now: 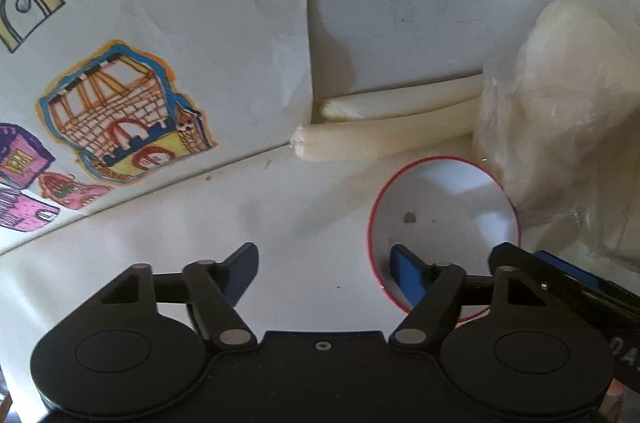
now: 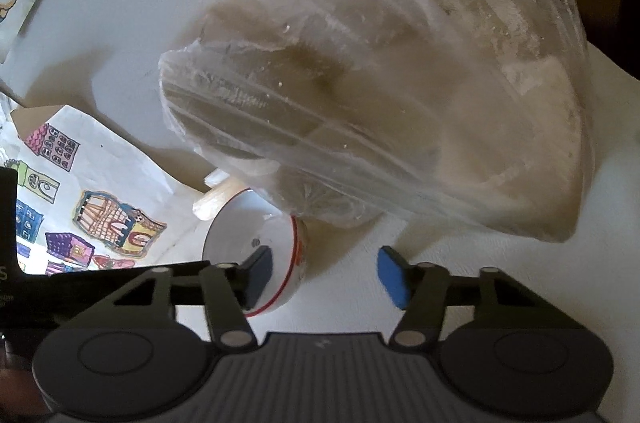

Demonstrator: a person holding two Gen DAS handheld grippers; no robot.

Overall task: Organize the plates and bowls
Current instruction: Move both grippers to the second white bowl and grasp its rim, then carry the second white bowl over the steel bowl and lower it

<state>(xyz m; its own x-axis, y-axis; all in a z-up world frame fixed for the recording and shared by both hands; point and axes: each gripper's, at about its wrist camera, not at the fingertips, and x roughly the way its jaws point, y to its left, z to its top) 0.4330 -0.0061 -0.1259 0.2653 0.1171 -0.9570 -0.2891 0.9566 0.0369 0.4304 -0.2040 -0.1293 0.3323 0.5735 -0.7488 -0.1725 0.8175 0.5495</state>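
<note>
A white bowl with a red rim (image 1: 440, 211) sits on the white surface next to a plastic bag. It also shows in the right wrist view (image 2: 256, 239). My left gripper (image 1: 324, 271) is open, its right finger (image 1: 406, 275) over the bowl's near rim and its left finger over bare surface. My right gripper (image 2: 324, 275) is open, its left finger (image 2: 258, 275) inside the bowl and its right finger (image 2: 394, 275) outside, so the jaws straddle the bowl's right wall. Part of the right gripper (image 1: 576, 283) shows at the bowl's right edge in the left wrist view.
A large clear plastic bag of pale contents (image 2: 400, 83) lies right behind the bowl. Two white tubes (image 1: 384, 127) lie against the wall. A sheet with coloured house drawings (image 1: 120, 119) leans at the left. White surface (image 1: 300, 223) lies between.
</note>
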